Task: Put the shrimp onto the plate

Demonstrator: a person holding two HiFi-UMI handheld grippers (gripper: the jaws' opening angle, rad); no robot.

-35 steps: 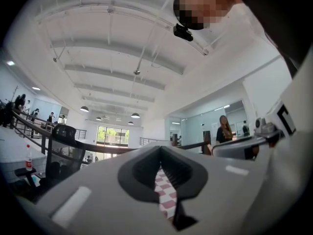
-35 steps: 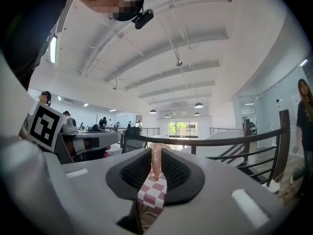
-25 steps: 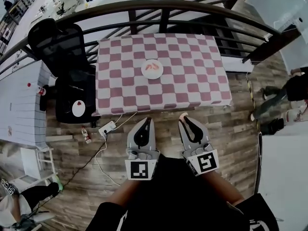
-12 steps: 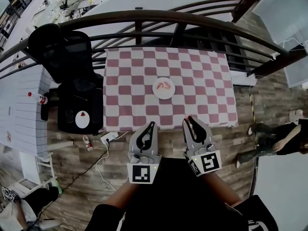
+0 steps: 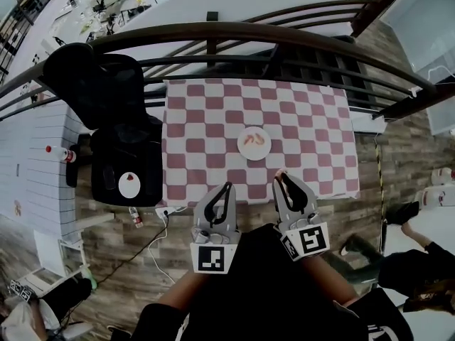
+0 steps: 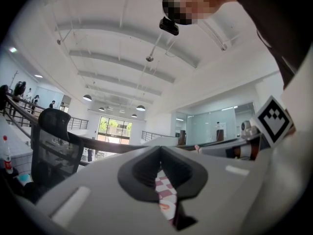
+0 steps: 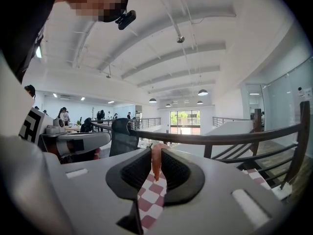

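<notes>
A white plate [image 5: 254,143] with orange shrimp [image 5: 254,140] on it sits mid-table on the red-and-white checked cloth [image 5: 199,130]. My right gripper [image 5: 282,177] hovers at the table's near edge, shut on a pink shrimp [image 7: 156,161] that sticks up between its tips. My left gripper [image 5: 227,188] is beside it, shut with nothing in it. Through the slit of the left gripper [image 6: 160,174] a sliver of the plate [image 6: 166,207] and cloth shows.
A dark railing [image 5: 234,34] curves behind the table. A black office chair [image 5: 121,151] with a small white plate [image 5: 129,185] on its seat stands left of the table. A power strip and cables [image 5: 160,222] lie on the wood floor. A person [image 5: 419,272] is at the right.
The view has closed in on the table: the plate has shifted right and nearer, and both grippers now reach the table's near edge. The right gripper keeps its shrimp.
</notes>
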